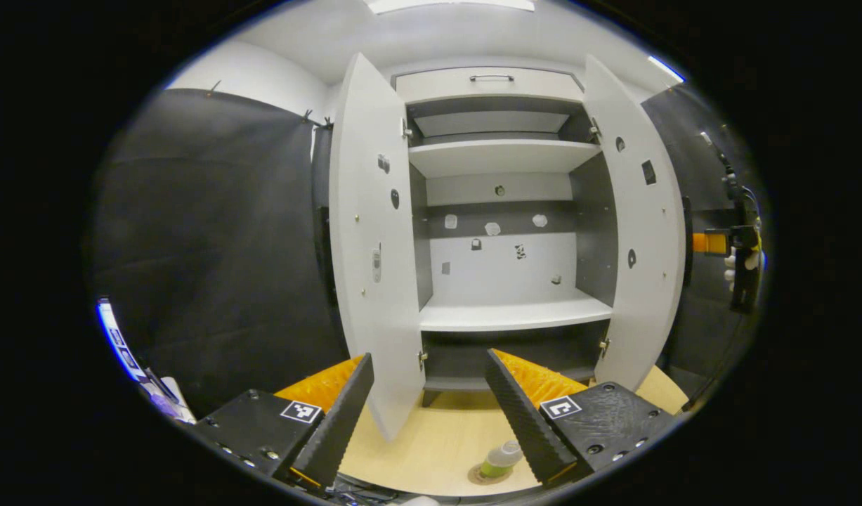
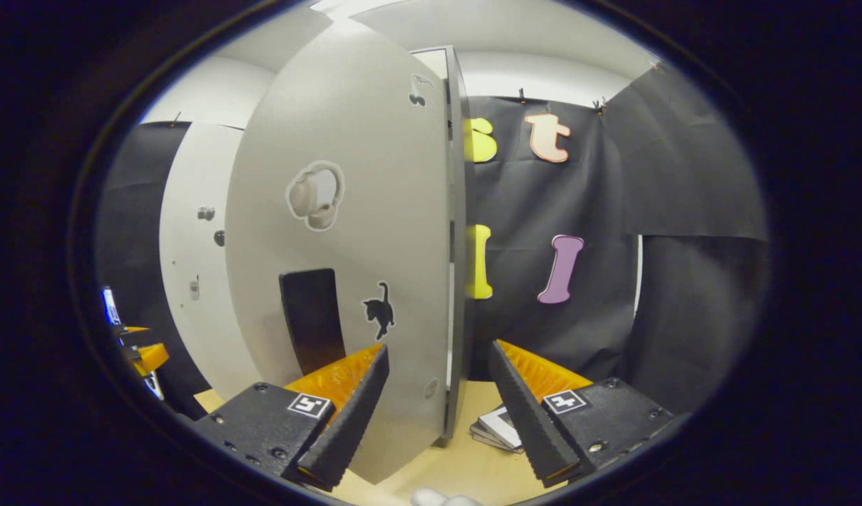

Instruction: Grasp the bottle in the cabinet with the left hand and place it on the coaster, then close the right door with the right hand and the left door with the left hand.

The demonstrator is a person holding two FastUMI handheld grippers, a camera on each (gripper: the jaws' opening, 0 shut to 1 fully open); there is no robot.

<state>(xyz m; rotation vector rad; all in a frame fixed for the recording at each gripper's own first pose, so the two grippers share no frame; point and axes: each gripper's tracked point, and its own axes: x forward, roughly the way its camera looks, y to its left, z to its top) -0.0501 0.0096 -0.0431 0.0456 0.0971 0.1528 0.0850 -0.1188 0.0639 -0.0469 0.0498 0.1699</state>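
1. My left gripper has its fingers spread wide apart with nothing between them; it hangs in front of the cabinet, facing its open interior.
2. My right gripper is also spread wide and holds nothing. The free edge of the right door stands in the gap between its fingers, a little beyond the tips; I cannot tell whether either finger touches it.
3. From the left gripper view, I see the right gripper and the gloved hand holding it beyond the right door's outer side, at the cabinet's right.
4. The bottle stands out of the cabinet, on the coaster, on the wooden table in front of the cabinet, close to my left gripper's right finger.
5. Both doors are swung open; the left door and the right one flank the bare white shelves.
6. A small stack of flat cards or booklets lies on the table beside the right door's edge.
7. Black cloth hangs on either side of the cabinet.
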